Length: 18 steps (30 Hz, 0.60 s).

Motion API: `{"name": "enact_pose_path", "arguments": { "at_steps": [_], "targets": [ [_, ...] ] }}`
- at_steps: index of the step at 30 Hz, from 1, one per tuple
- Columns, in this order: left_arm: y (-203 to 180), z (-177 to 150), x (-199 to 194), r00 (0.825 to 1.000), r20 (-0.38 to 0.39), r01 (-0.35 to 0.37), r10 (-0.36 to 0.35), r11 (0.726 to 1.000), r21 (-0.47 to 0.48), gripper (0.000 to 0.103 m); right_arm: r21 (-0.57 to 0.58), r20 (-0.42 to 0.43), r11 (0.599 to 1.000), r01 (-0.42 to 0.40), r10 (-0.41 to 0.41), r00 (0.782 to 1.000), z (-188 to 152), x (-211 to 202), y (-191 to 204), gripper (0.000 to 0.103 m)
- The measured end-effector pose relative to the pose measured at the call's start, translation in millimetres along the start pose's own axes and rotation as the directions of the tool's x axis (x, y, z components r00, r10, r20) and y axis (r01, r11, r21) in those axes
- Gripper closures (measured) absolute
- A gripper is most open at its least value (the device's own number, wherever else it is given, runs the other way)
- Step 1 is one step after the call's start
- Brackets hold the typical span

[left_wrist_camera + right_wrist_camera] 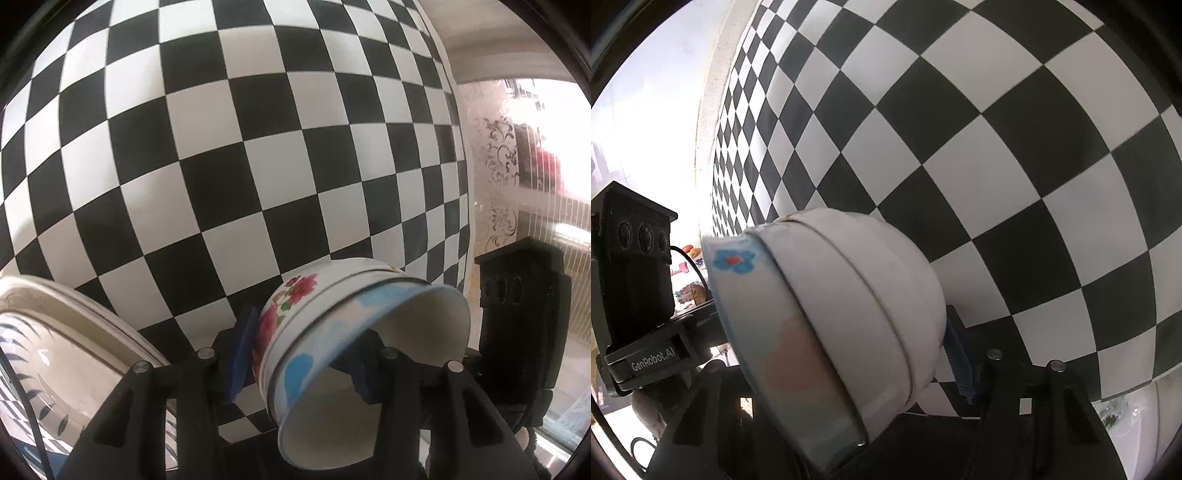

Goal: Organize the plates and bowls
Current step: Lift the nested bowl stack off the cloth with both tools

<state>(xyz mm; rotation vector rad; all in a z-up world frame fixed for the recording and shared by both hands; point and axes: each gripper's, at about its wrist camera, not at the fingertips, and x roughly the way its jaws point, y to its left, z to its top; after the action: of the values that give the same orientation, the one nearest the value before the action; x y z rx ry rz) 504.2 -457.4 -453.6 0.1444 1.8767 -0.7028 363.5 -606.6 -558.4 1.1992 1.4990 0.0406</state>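
- A nested stack of 3 white ceramic bowls (332, 332) is seen tipped on its side above a black-and-white checkered cloth (221, 147), its open mouth turned toward the left wrist camera.
- The outermost bowl, a white bowl painted with pink flowers (291, 306), is pressed from outside by the left gripper's (299, 365) blue pad (242, 354); the other pad is set inside the innermost bowl, a white bowl with light-blue patches (369, 369), so the stacked walls are pinched between the 2 jaws.
- In the right wrist view the same stack (849, 314) is shown from its rounded underside, with a blue flower with a red centre (733, 260) visible at the rim.
- The right gripper (849, 373) is placed around the stack; 1 blue pad (958, 363) lies against the bowl's outer wall, while the opposite finger is hidden, so a firm grip cannot be told.
- A stack of white plates with dark-blue leaf pattern (55, 354) is seen at the lower left of the left wrist view, well apart from the bowls.
- A black camera unit (639, 258) of the left gripper is seen at the left.
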Motion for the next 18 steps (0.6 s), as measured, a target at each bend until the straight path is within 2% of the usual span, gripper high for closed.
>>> {"name": "enact_pose_path", "arguments": {
  "at_steps": [5,18],
  "targets": [
    [1.2,-3.7,-6.8,1.000,0.018,-0.001,0.001,1.000,-0.005,0.062,-0.019,0.007,1.000,-0.003,0.003,1.000,-2.6,-3.1,6.8,0.042],
    [16.4,-9.6,-17.3,0.998,0.061,0.031,-0.029,0.999,-0.043,0.062,-0.123,0.042,0.991,0.052,-0.047,0.998,-0.2,-5.1,51.8,0.043]
  ]
}}
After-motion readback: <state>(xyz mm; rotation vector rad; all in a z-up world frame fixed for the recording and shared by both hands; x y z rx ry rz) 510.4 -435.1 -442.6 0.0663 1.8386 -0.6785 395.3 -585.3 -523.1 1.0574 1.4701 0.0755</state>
